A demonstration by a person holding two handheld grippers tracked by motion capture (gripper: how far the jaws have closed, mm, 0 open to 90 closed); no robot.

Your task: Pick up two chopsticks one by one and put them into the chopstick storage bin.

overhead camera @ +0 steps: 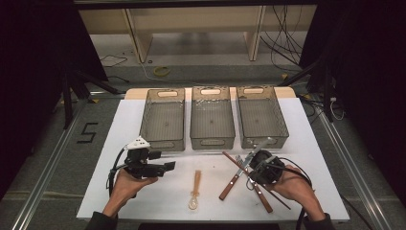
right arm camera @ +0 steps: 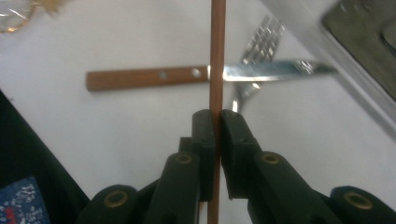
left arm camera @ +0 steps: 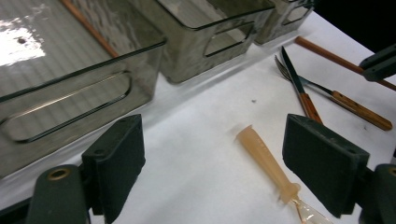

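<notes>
My right gripper [overhead camera: 256,168] is shut on a thin brown chopstick [overhead camera: 229,157], pinched between its jaws [right arm camera: 217,126] with the chopstick [right arm camera: 217,46] running straight ahead. The stick crosses over a wooden-handled knife [right arm camera: 149,78] and a fork [right arm camera: 264,37]. In the high view the knife [overhead camera: 230,187] and fork [overhead camera: 262,196] lie crossed at the front right of the white mat. A spoon [overhead camera: 196,184] with a pale orange handle lies at front centre. My left gripper [overhead camera: 170,166] is open above the mat, and the spoon [left arm camera: 266,161] lies just ahead between its jaws, untouched.
Three clear grey trays [overhead camera: 163,120] [overhead camera: 212,120] [overhead camera: 261,117] stand side by side at the back of the white mat [overhead camera: 143,191]. The left tray's wall [left arm camera: 84,88] is close in front of the left gripper. Dark floor and metal rails surround the table.
</notes>
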